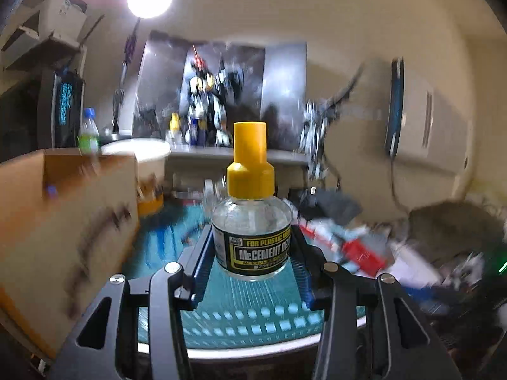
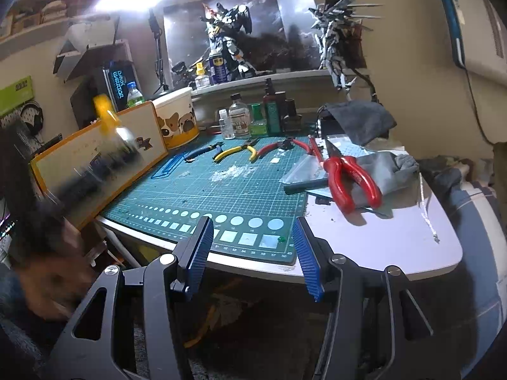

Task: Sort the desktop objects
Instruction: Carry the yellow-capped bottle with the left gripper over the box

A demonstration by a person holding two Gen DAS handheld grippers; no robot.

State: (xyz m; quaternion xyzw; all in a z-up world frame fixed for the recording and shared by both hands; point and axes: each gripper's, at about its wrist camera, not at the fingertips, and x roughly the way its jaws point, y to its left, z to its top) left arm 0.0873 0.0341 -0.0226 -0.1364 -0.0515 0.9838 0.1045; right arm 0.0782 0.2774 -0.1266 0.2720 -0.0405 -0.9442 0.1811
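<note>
My left gripper (image 1: pixel 252 250) is shut on a clear glass cement bottle (image 1: pixel 252 221) with a yellow cap, held upright above the green cutting mat (image 1: pixel 253 313). In the right wrist view the same bottle (image 2: pixel 109 126) shows as a blur at the left, above the orange-edged box (image 2: pixel 139 133). My right gripper (image 2: pixel 252 247) is open and empty, just before the table's front edge. On the mat (image 2: pixel 228 196) lie blue cutters (image 2: pixel 204 151), yellow pliers (image 2: pixel 236 152), red cutters (image 2: pixel 282 145) and large red pliers (image 2: pixel 351 180).
Several bottles (image 2: pixel 239 120) stand at the mat's back edge. A dog-print tub (image 2: pixel 176 120) stands back left. A grey cloth (image 2: pixel 386 171) and a black tool (image 2: pixel 304 185) lie on the white table (image 2: pixel 396 247) at right. Model robots stand on the rear shelf.
</note>
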